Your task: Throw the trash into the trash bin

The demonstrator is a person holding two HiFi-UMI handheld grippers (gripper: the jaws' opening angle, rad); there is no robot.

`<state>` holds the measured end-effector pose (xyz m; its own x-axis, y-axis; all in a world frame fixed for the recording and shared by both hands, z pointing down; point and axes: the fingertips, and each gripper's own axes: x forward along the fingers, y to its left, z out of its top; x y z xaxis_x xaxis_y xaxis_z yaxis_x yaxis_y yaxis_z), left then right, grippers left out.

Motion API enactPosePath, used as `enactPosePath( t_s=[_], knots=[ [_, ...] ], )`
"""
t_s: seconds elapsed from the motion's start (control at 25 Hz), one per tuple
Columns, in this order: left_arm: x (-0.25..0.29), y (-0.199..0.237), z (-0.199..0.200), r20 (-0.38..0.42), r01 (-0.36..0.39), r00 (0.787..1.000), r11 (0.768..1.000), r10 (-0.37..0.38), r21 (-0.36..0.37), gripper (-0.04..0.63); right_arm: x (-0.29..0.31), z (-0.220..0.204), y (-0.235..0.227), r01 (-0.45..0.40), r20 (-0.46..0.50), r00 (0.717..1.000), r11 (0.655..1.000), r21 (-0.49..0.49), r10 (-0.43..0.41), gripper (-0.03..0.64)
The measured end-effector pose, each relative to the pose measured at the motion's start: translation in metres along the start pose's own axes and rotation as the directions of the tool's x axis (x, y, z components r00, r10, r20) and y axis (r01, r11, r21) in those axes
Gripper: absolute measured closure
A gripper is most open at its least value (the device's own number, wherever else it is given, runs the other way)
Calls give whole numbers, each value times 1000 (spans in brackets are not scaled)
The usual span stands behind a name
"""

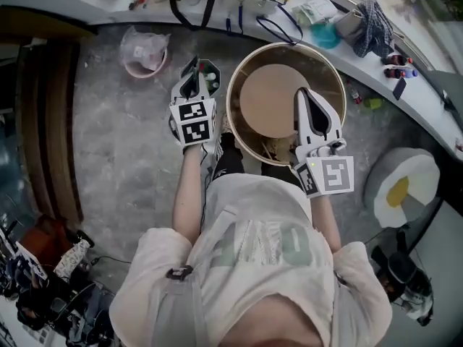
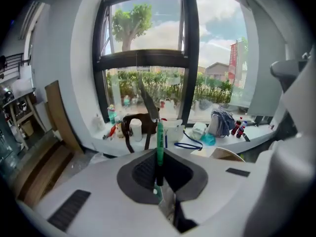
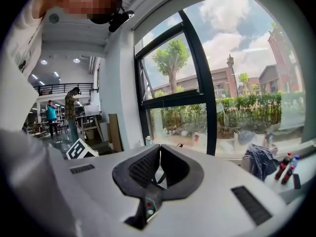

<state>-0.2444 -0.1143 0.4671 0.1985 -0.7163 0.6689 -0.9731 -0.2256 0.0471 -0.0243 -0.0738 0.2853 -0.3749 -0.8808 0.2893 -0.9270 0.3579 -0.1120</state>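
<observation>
The grey floor (image 1: 123, 150) is the biggest thing. A long white shelf (image 1: 405, 100) curves round it. A round bin (image 1: 249, 60) stands on the floor by the shelf. The right tongs (image 1: 302, 96) are over the bin, squeezed together with nothing in them. The left tongs (image 1: 196, 69) are just left of the bin's rim and pinch a green pen (image 2: 159, 137). The pen is not in the bin yet.

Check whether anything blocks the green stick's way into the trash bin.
Nothing stands between the green stick, clamped in the left hand-held gripper, and the trash bin. A brown disc, perhaps a lid, covers its middle; the right hand-held gripper hangs over its right side.
</observation>
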Motion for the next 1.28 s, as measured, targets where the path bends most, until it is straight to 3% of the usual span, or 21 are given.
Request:
enactPosePath(
  t_s=[0.32,0.56,0.64,1.12,1.28],
  knots=[
    [23,37,-81,-145,5,989,987,-29,-162,583,55,-41,37,-57,-130,990,998,-8,56,601],
    [36,53,-99,-181,4,983,992,-28,-130,572,73,-50,56,-85,-171,982,996,-36,77,601],
    [39,53,-103,-188,15,981,990,-41,-138,448,77,-52,60,-94,-182,980,995,-38,85,601],
    [48,65,-110,-201,-15,979,989,-15,-146,329,91,-56,67,-120,-197,974,992,-29,112,601],
    [49,66,-111,-205,-17,979,989,-13,-145,327,89,-58,66,-116,-199,974,993,-22,109,601]
  ],
)
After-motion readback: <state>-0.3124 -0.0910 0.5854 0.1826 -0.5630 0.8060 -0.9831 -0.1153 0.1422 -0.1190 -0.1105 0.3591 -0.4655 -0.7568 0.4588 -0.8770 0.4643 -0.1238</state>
